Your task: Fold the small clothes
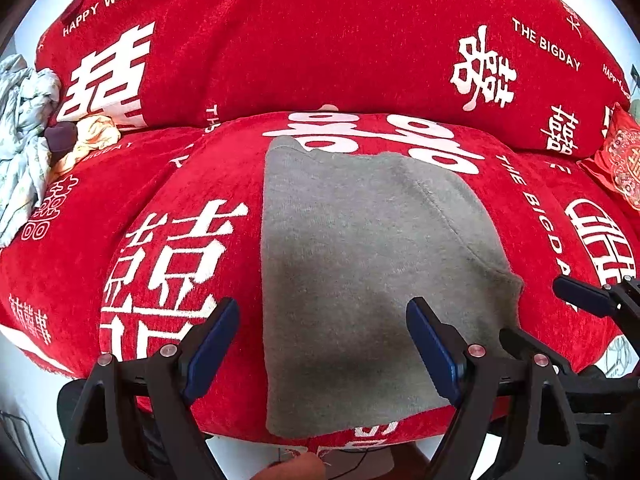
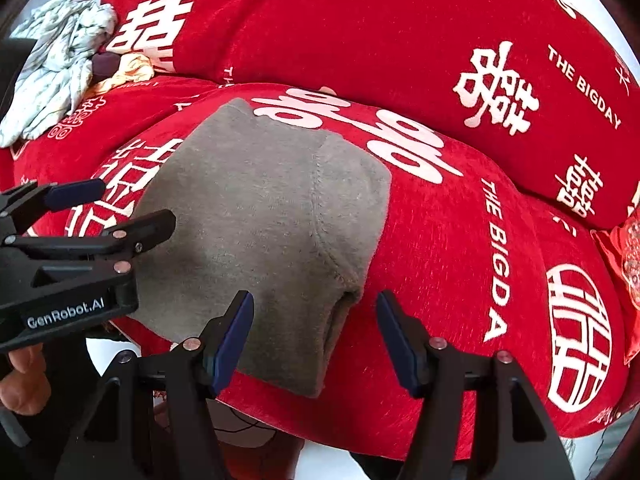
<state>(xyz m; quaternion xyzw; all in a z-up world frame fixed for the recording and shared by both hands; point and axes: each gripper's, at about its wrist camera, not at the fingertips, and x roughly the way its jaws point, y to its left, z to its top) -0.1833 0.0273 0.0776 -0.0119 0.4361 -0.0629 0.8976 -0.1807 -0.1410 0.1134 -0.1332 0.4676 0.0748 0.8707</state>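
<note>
A grey knit garment (image 1: 360, 264) lies folded flat on the red sofa seat (image 1: 160, 200); it also shows in the right wrist view (image 2: 260, 216). My left gripper (image 1: 322, 344) is open above the garment's near left part, holding nothing. My right gripper (image 2: 314, 340) is open over the garment's near right corner, holding nothing. The right gripper shows at the right edge of the left wrist view (image 1: 592, 300). The left gripper shows at the left of the right wrist view (image 2: 116, 208).
A pile of pale clothes (image 1: 24, 132) with a yellow piece (image 1: 96, 132) lies at the sofa's left end, also in the right wrist view (image 2: 60, 52). The red backrest (image 1: 320, 48) rises behind. A red embroidered cushion (image 1: 620, 160) sits at right.
</note>
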